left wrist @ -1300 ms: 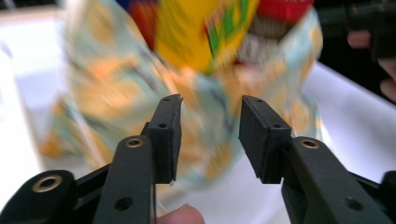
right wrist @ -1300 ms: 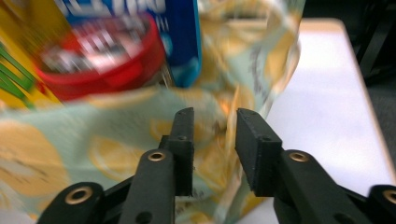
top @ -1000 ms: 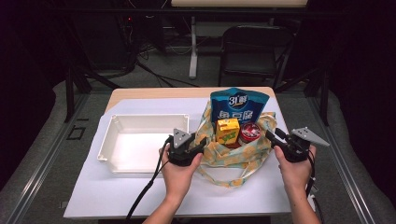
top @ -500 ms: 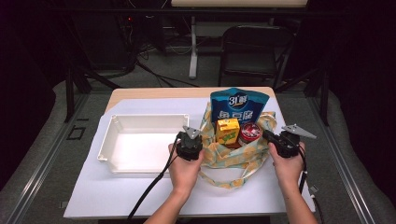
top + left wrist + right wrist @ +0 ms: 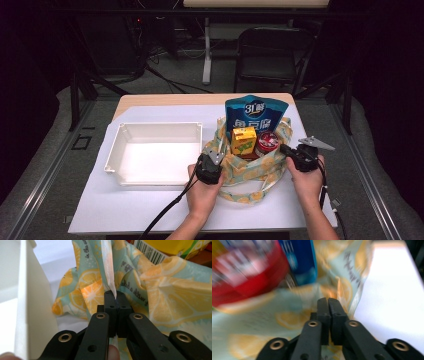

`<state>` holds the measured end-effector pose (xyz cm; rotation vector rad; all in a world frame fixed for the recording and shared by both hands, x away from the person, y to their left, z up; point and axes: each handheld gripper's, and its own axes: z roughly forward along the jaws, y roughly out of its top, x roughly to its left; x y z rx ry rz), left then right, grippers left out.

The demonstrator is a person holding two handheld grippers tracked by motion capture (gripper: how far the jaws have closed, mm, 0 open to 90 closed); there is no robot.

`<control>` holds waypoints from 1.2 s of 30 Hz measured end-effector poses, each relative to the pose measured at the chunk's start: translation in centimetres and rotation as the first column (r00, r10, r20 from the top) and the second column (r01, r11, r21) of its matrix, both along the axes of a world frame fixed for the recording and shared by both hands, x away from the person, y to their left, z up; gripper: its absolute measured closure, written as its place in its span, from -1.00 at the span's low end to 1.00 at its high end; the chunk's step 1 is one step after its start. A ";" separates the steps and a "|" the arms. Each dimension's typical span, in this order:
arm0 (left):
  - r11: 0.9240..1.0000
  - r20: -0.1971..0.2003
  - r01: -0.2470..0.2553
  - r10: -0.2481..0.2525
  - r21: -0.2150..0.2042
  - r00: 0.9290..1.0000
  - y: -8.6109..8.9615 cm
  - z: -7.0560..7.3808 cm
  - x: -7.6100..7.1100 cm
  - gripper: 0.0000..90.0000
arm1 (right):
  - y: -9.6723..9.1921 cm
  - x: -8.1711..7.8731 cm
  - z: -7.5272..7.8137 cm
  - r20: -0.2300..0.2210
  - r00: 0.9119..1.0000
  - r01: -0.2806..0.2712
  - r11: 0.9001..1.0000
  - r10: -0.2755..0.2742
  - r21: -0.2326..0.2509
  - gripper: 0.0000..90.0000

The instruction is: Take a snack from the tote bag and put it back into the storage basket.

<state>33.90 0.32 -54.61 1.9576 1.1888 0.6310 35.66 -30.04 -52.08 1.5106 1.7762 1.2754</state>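
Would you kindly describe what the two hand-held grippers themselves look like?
Both are black. The left hand-held gripper has two flat black jaws on linkage arms with brass-coloured pivot rivets, and a black cable trails from it. The right hand-held gripper is built alike; the high view shows a grey three-cornered plate on top. Both forearms are bare.

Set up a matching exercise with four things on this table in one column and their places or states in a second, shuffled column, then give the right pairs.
Things:
1. blue pouch
2. yellow carton
3. white tray
4. left gripper

Places or states:
A. shut on the edge of the lemon-print bag
B. open-topped, left of the bag, nothing in it
C. tallest thing standing in the bag, at its back
D. in the bag, left of the red can

Pairs: 1-C, 2-D, 3-B, 4-A
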 end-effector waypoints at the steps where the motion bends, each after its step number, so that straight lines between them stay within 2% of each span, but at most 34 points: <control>1: 1.000 -0.003 0.003 -0.003 -0.014 1.000 0.1 0.1 -0.1 0.99 | -0.2 -0.2 0.7 0.030 1.000 0.004 1.000 -0.005 0.009 0.86; 4: 0.998 -0.009 0.012 -0.013 -0.056 1.000 0.5 0.3 -0.1 0.99 | -0.4 -0.6 3.1 0.120 0.992 -0.048 0.999 0.045 0.021 0.68; 6: 0.997 -0.005 0.020 -0.020 -0.074 1.000 0.7 0.2 -0.2 0.99 | -0.1 -0.5 4.2 0.152 0.986 -0.068 0.997 0.064 0.021 0.53; 8: 0.995 -0.010 0.022 -0.023 -0.100 1.000 0.9 0.1 -0.3 0.99 | 0.3 0.0 5.1 0.193 0.976 -0.102 0.995 0.096 0.019 0.33; 11: 0.993 -0.012 0.029 -0.031 -0.115 0.999 1.1 0.2 -0.4 0.97 | 0.8 0.9 5.8 0.229 0.968 -0.102 0.995 0.101 -0.005 0.16; 14: 0.990 -0.016 0.037 -0.040 -0.134 0.999 1.2 0.3 -0.4 0.95 | 1.2 2.0 6.4 0.252 0.962 -0.114 0.993 0.109 0.006 0.02; 16: 0.989 -0.015 0.043 -0.046 -0.141 0.999 1.3 0.4 -0.3 0.94 | 1.4 2.6 6.7 0.252 0.961 -0.117 0.993 0.111 0.010 -0.03; 22: 0.986 -0.022 0.066 -0.070 -0.152 0.997 1.4 0.2 -0.2 0.94 | 1.8 4.3 7.7 0.255 0.955 -0.161 0.987 0.152 0.018 -0.03; 25: 0.985 -0.025 0.068 -0.073 -0.157 0.997 1.4 0.2 -0.1 0.94 | 2.3 5.0 7.8 0.241 0.957 -0.170 0.985 0.159 0.024 -0.01; 27: 0.984 -0.027 0.071 -0.076 -0.164 0.997 1.5 0.2 -0.2 0.93 | 2.6 5.4 7.7 0.224 0.962 -0.164 0.986 0.158 0.010 0.02; 29: 0.983 -0.028 0.071 -0.077 -0.168 0.997 1.6 0.2 -0.1 0.93 | 2.9 5.6 7.5 0.222 0.962 -0.170 0.985 0.162 0.017 0.11; 31: 0.982 -0.029 0.076 -0.083 -0.173 0.996 1.7 0.3 -0.2 0.92 | 3.3 5.6 7.3 0.227 0.962 -0.155 0.988 0.152 -0.003 0.23; 33: 0.980 -0.032 0.085 -0.092 -0.178 0.995 1.8 0.4 -0.2 0.89 | 3.6 5.5 7.3 0.232 0.961 -0.155 0.988 0.153 -0.011 0.44; 36: 0.977 -0.043 0.102 -0.112 -0.186 0.993 2.1 0.5 -0.3 0.85 | 3.7 5.4 7.2 0.230 0.964 -0.138 0.990 0.137 -0.009 0.67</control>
